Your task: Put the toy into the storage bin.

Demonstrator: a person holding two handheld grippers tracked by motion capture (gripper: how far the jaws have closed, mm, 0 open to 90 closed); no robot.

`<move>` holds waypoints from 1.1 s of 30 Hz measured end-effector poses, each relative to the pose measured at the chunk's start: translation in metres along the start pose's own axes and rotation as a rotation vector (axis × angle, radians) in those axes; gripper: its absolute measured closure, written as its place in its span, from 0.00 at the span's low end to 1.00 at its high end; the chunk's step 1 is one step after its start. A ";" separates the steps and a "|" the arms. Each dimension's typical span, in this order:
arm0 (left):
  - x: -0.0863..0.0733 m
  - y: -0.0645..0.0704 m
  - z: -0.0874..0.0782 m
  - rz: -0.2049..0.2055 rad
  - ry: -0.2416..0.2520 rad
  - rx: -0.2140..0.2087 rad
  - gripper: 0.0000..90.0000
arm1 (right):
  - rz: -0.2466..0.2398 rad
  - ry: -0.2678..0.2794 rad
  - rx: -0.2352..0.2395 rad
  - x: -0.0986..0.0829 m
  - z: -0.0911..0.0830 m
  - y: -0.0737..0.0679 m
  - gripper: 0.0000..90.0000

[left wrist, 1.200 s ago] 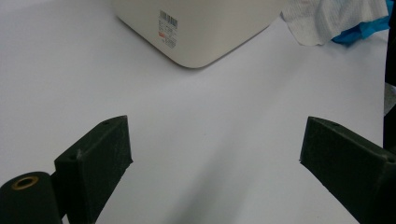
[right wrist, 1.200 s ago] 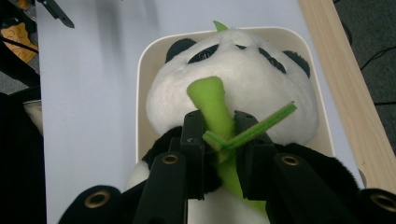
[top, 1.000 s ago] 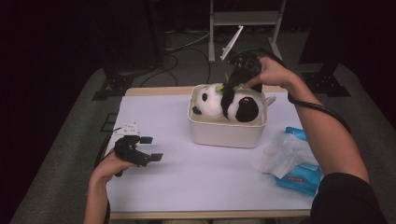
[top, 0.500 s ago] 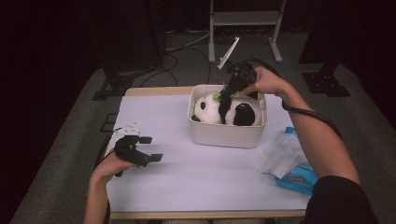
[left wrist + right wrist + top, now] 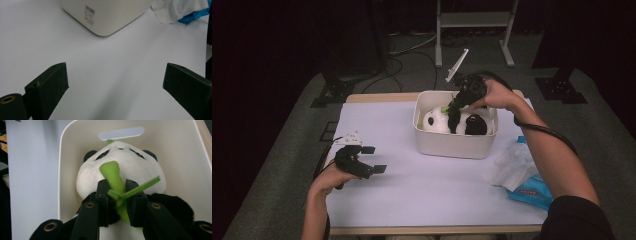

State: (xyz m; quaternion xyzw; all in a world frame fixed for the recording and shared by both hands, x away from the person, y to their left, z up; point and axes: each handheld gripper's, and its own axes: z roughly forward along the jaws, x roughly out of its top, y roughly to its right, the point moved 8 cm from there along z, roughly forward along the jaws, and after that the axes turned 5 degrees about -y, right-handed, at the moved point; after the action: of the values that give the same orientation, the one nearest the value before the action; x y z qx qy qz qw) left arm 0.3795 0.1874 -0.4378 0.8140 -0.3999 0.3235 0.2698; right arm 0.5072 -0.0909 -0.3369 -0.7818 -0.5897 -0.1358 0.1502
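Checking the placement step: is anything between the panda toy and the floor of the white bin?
Nothing visible. The right gripper is shut on the panda toy's green stalk, and the panda already sits inside the white bin.

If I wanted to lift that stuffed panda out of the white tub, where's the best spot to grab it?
Probably the green felt bamboo stalk on the black-and-white plush panda, from above through the open top of the white plastic tub. The stalk is narrow and stands proud of the round body, so jaws fit around it; the right gripper is shut on it this way.
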 end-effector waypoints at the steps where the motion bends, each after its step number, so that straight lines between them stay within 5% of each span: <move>1: 0.000 0.000 0.000 0.002 -0.001 -0.001 0.06 | 0.002 -0.005 -0.003 -0.001 0.002 0.000 0.81; 9: 0.001 0.002 -0.001 0.008 0.003 -0.002 0.06 | -0.009 -0.032 -0.026 -0.010 0.017 -0.005 0.76; 33: 0.003 0.008 -0.002 0.022 0.006 -0.006 0.06 | 0.045 -0.010 -0.039 -0.022 0.011 -0.014 0.50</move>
State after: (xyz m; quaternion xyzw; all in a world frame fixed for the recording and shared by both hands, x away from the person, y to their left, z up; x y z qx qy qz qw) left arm 0.3737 0.1834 -0.4329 0.8078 -0.4088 0.3276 0.2700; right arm 0.4880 -0.1022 -0.3543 -0.7984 -0.5699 -0.1398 0.1347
